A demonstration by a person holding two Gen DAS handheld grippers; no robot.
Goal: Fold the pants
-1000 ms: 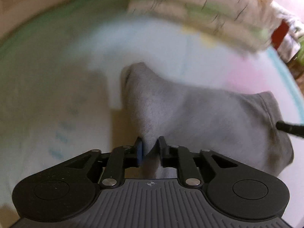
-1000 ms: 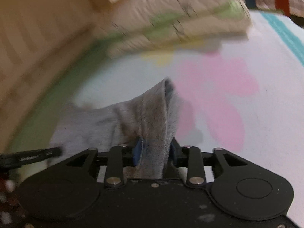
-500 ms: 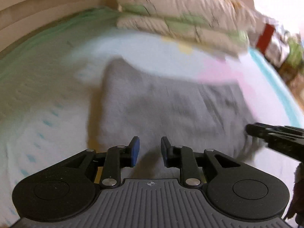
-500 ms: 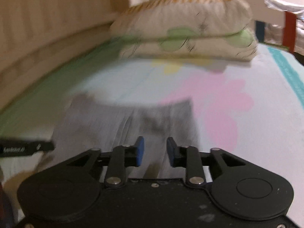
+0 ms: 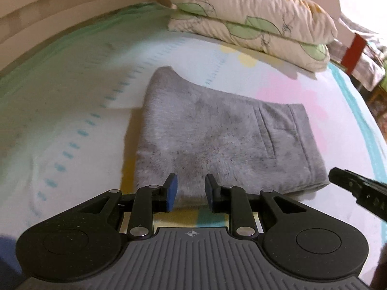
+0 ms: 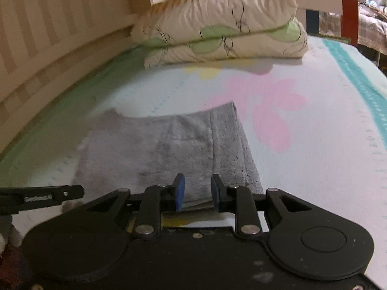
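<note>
The grey pants [image 5: 217, 142] lie folded flat on the bed [image 5: 72, 111], just ahead of both tools. The left tool [image 5: 191, 191] and right tool [image 6: 197, 191] stand narrowly parted, holding nothing, probably because this fold is set down.

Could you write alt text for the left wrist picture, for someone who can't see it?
Folded grey pants lie flat on a pastel bedsheet, just beyond the open, empty left tool. Two stacked pillows sit behind.

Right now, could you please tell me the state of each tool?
Left tool: open, empty, over the pants.
Right tool: open, empty, jaws just reopening.
</note>
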